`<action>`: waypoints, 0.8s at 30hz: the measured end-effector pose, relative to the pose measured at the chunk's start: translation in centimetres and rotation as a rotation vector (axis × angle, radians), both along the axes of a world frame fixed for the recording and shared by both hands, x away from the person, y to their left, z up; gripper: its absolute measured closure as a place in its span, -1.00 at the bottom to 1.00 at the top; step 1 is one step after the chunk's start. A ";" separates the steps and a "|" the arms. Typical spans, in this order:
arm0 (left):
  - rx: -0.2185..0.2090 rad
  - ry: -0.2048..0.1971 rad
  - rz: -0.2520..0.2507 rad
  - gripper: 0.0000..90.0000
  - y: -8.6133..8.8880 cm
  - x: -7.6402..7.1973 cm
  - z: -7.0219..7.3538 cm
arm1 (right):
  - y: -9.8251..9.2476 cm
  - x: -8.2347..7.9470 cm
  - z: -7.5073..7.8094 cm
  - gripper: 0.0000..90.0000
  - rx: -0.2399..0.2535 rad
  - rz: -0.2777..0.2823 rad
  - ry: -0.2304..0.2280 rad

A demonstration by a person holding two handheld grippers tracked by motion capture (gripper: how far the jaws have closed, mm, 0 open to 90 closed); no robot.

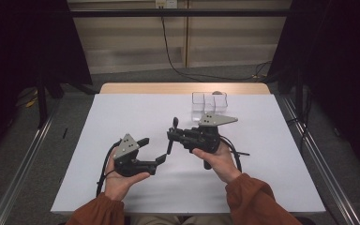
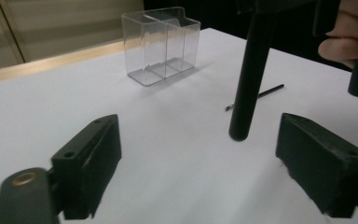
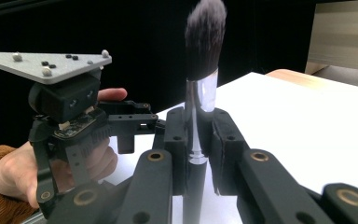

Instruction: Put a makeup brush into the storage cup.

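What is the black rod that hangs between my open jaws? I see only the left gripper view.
Observer: It is the handle of a makeup brush. Its dark bristles point up and are out of your frame.
Operator: What holds it there?
Observer: The right gripper is shut on it, just below the silver collar under the bristles.

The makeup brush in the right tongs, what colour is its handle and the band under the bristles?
The brush has a black handle and a shiny silver band, clearest in the right gripper view.
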State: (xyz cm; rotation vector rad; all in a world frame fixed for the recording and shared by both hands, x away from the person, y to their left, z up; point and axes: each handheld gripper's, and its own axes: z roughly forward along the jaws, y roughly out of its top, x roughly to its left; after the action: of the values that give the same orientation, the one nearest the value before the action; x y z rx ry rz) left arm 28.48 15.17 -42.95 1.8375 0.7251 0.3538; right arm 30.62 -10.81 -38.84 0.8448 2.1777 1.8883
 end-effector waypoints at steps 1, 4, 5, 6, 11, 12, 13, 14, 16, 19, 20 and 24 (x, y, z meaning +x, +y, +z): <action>0.006 0.000 0.013 -0.80 0.0 0.0 0.0 | 0.0 0.0 0.0 0.75 -0.003 -0.001 -0.004; 0.021 -0.008 0.027 -0.90 0.2 0.0 0.0 | -0.2 -0.1 0.0 0.75 -0.010 -0.001 -0.009; 0.011 -0.015 0.026 -0.90 0.2 -0.1 -0.1 | -0.2 -0.1 0.0 0.75 -0.015 -0.003 -0.012; 0.004 -0.023 0.023 -0.90 0.3 -0.2 0.0 | -0.2 -0.1 0.1 0.75 -0.017 -0.003 -0.010; -0.007 -0.049 0.027 -0.90 0.8 -0.4 0.1 | -0.5 -0.3 0.2 0.75 -0.025 -0.008 -0.015; -0.009 -0.054 0.028 -0.90 0.8 -0.4 0.0 | -0.6 -0.3 0.2 0.75 -0.027 -0.012 -0.017; -0.005 -0.058 0.027 -0.90 0.9 -0.3 0.0 | -0.8 -0.3 0.2 0.75 -0.030 -0.015 -0.017; 0.001 -0.058 0.025 -0.90 1.0 -0.3 0.0 | -0.9 -0.2 0.2 0.75 -0.032 -0.019 -0.018; 0.007 -0.059 0.045 -0.91 1.1 -0.3 -0.1 | -1.1 -0.2 0.2 0.75 -0.036 -0.027 -0.017; -0.022 -0.051 0.057 -0.93 1.6 -0.3 -0.2 | -1.5 -0.1 0.2 0.75 -0.045 -0.038 -0.022; -0.021 -0.063 0.054 -0.93 1.8 -0.3 -0.2 | -1.7 0.0 0.3 0.75 -0.047 -0.044 -0.022; -0.039 -0.067 0.079 -0.93 2.6 -0.5 -0.3 | -2.5 0.1 0.4 0.75 -0.058 -0.065 -0.024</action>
State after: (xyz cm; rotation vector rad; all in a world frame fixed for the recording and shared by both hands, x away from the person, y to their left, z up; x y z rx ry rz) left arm 28.02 17.75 -43.25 1.7558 0.7545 0.4478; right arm 30.73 -13.34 -38.43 0.8672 2.1522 1.7877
